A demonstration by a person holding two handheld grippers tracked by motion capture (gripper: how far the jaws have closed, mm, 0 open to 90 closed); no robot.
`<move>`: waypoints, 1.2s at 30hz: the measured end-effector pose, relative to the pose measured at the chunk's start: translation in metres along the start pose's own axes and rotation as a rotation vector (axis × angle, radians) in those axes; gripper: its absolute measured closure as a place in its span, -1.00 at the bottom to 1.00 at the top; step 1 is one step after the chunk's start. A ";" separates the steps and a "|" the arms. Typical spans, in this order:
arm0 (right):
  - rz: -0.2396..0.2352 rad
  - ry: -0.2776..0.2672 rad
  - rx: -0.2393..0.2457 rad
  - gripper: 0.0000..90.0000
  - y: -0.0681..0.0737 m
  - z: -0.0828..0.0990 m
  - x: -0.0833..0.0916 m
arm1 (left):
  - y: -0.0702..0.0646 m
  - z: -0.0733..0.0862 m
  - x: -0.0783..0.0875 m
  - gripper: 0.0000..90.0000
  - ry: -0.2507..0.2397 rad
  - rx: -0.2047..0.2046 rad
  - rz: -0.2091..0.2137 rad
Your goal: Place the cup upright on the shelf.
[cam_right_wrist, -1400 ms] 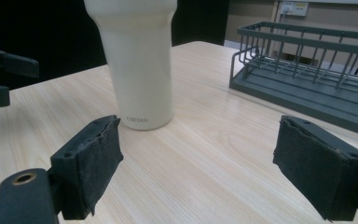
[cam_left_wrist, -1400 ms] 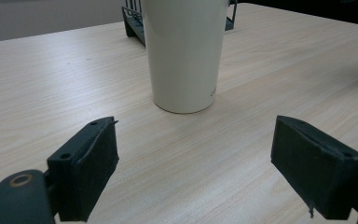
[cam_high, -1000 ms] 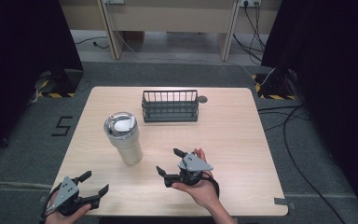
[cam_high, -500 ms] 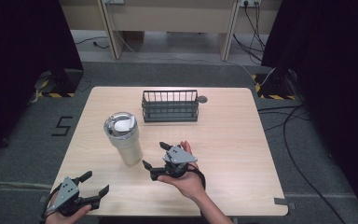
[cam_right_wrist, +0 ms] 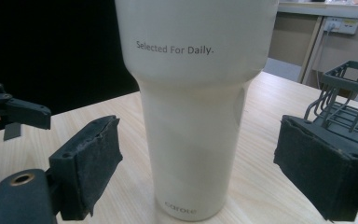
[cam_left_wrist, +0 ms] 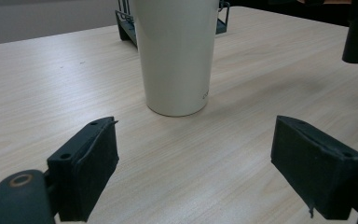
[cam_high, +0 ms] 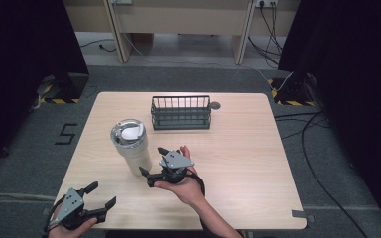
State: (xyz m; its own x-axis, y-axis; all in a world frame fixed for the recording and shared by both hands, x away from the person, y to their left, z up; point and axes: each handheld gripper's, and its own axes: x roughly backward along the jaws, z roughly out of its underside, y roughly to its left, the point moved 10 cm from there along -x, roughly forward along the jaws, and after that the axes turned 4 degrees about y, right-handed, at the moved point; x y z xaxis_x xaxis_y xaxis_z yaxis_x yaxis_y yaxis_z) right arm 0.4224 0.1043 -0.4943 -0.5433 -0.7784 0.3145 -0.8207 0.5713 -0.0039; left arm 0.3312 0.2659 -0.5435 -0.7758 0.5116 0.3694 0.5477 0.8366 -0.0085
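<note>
A cream tumbler (cam_high: 131, 146) with a clear lid stands upright left of the table's middle. In the right gripper view the tumbler (cam_right_wrist: 191, 116) rises close ahead and reads "Selected For Daily." My right gripper (cam_high: 152, 161) lies on its side just right of the tumbler's base. Its jaws have just been opening and stand apart; nothing is pressed between the pads (cam_right_wrist: 91, 163). My left gripper (cam_high: 101, 195) sits at the near left edge with its jaws spread, facing the tumbler (cam_left_wrist: 177, 56) from a short way off.
A dark wire basket (cam_high: 181, 113) stands at the back middle of the wooden table (cam_high: 258, 163), with a small round disc (cam_high: 215, 105) by its right end. Black curtains flank the table, and cables lie on the floor at the right.
My right hand has carried its gripper leftward across the table, up to the tumbler's side. The left gripper has stayed put.
</note>
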 end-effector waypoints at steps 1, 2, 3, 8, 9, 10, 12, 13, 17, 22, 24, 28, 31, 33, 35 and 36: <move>0.002 0.004 -0.003 -0.70 0.000 0.001 -0.003 | 0.000 0.000 0.000 -0.69 0.000 0.000 0.000; 0.003 0.006 -0.001 -0.71 0.000 0.001 -0.005 | 0.000 0.000 0.000 -0.69 0.000 0.000 0.000; 0.005 0.008 0.000 -0.73 0.000 0.001 -0.007 | 0.000 0.000 0.000 -0.69 0.001 0.000 0.000; 0.002 0.017 0.001 -0.79 0.001 0.003 -0.016 | 0.000 0.000 0.000 -0.69 0.001 0.000 0.001; 0.003 0.017 0.000 -0.81 0.001 0.003 -0.018 | 0.000 0.000 0.000 -0.69 0.001 -0.001 0.001; 0.004 0.017 0.000 -0.82 0.001 0.002 -0.020 | 0.000 0.000 0.000 -0.69 0.000 -0.002 0.001; 0.005 0.016 -0.005 -0.82 0.001 0.002 -0.021 | 0.000 0.000 0.000 -0.69 0.001 -0.002 0.001; 0.006 0.011 -0.007 -0.84 0.000 0.001 -0.024 | 0.000 0.000 0.000 -0.69 0.001 -0.002 0.002; 0.025 0.007 -0.004 -0.99 -0.002 -0.002 -0.029 | 0.000 0.000 0.000 -0.69 0.001 -0.003 0.003; 0.009 0.004 -0.006 -0.99 0.000 -0.005 -0.037 | 0.000 0.000 0.000 -0.69 0.000 -0.002 0.004; 0.005 0.002 -0.008 -0.99 0.001 -0.006 -0.041 | 0.000 0.000 0.000 -0.69 -0.001 -0.002 0.004; -0.001 0.007 -0.005 -0.99 0.003 -0.006 -0.049 | 0.000 0.000 0.000 -0.69 -0.001 -0.003 0.005; 0.002 0.013 -0.009 -0.99 0.002 -0.004 -0.055 | 0.000 0.000 0.000 -0.69 -0.002 -0.003 0.006; 0.001 0.015 -0.012 -0.99 0.002 -0.003 -0.058 | 0.000 0.000 0.000 -0.69 -0.002 -0.002 0.006; 0.005 0.014 -0.007 -0.99 0.001 -0.004 -0.062 | 0.000 0.000 0.000 -0.69 -0.002 -0.001 0.006; 0.003 0.014 -0.005 -0.99 0.002 -0.004 -0.063 | 0.000 0.000 0.001 -0.69 -0.002 -0.001 0.006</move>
State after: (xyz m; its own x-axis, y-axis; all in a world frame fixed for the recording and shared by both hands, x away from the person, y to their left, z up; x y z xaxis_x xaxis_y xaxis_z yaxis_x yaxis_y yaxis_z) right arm 0.4561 0.1555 -0.5107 -0.5435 -0.7727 0.3279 -0.8181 0.5751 -0.0006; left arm 0.3308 0.2659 -0.5430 -0.7730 0.5170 0.3676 0.5527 0.8333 -0.0099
